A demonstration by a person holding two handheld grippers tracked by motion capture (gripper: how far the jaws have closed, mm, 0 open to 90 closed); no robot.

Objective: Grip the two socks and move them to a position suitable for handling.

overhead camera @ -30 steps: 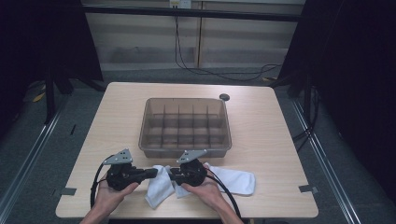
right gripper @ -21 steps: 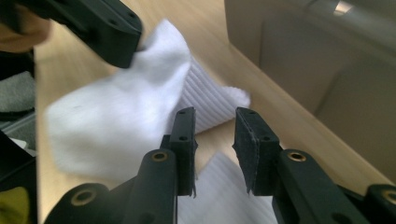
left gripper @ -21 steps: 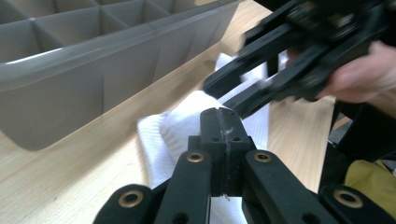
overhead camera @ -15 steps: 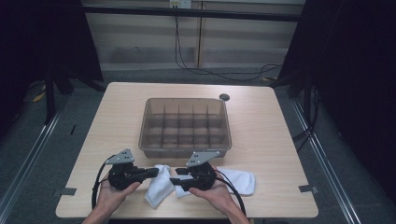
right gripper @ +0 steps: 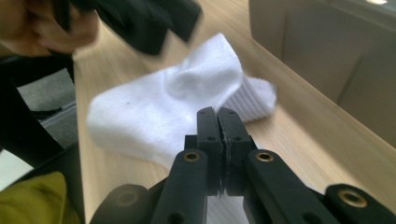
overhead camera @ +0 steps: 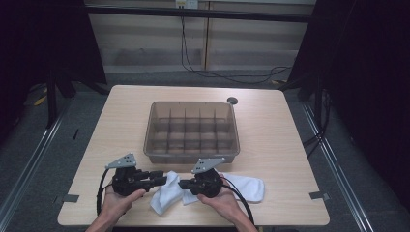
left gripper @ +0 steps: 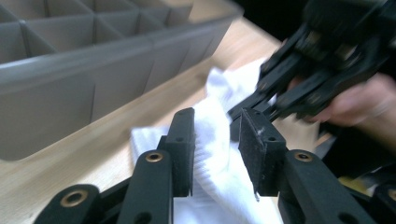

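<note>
A white sock point(overhead camera: 169, 194) lies crumpled near the front edge of the desk point(overhead camera: 290, 145), just in front of the compartmented grey bin point(overhead camera: 192, 130), and a second white sock point(overhead camera: 246, 186) lies stretched toward the right edge. The left tool point(overhead camera: 164, 181) and the right tool point(overhead camera: 183, 184) point at each other across the crumpled sock, tips close but apart, so the cloth sits directly between them. In the right gripper view the right tool point(right gripper: 217, 122) has its jaws just closed tight, pressed together on a thin fold of the sock point(right gripper: 173, 102), whose ribbed cuff points toward the bin wall. In the left gripper view the left tool point(left gripper: 215, 140) has its jaws just opened partway; the sock point(left gripper: 210, 140) runs up between them, but the pads do not appear to press on it. The sock's long axis runs roughly from one tool to the other, parallel to the front edge, so any next pull or fold would likely work along that line, with the right hand already anchoring its end.
</note>
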